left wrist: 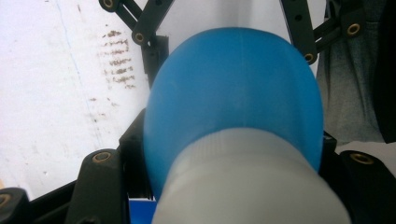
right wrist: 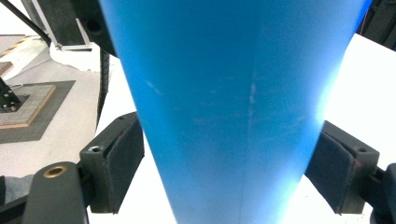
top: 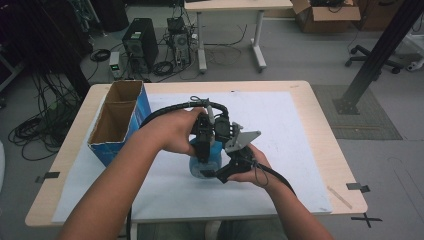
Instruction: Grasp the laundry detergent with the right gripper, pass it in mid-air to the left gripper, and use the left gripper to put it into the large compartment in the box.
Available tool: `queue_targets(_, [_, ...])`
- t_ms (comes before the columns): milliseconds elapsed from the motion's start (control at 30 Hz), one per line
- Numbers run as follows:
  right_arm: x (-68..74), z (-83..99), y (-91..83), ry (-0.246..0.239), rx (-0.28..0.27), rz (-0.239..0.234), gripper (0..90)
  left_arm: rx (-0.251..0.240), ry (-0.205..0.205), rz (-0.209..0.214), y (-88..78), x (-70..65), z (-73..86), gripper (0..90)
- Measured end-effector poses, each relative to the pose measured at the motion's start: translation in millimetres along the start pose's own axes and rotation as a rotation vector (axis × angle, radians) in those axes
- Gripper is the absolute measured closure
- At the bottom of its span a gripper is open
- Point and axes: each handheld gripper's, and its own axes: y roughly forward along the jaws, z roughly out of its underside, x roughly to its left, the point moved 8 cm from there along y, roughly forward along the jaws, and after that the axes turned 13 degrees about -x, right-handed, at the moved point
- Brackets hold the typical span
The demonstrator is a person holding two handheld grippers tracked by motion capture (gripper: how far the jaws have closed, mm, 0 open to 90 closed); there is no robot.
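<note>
White table mat (top: 280, 150): left gripper (top: 202, 150) clamps blue bottle (top: 206, 161) (upright).

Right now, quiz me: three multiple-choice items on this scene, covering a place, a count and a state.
1. Where is the cardboard box? A the table's left side; B its right side; C the floor.
2. How many compartments has the box? A one; B two; C four.
3. The left gripper is: A open over bare table; B shut on the blue bottle; C lying down.
Key: A, it stands by the left edge; B, one divider splits it; B, its jaws clamp the bottle.
</note>
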Motion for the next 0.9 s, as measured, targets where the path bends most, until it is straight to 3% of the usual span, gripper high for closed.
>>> queue_targets(433, [-5.1,-1.7,-7.1,0.013,0.004,0.027,6.9,0.001,-0.007,0.001,-2.7,1.5,-0.9,38.7])
queue_targets(667, [-2.9,-0.8,-8.1,0.036,-0.003,-0.01,0.3,0.007,-0.013,0.0,-5.3,3.0,-0.1,38.6])
queue_targets(900, [-5.5,-5.1,-24.7,0.032,-0.011,-0.012,0.2,0.029,-0.069,-0.011,-11.1,7.3,3.8,38.6])
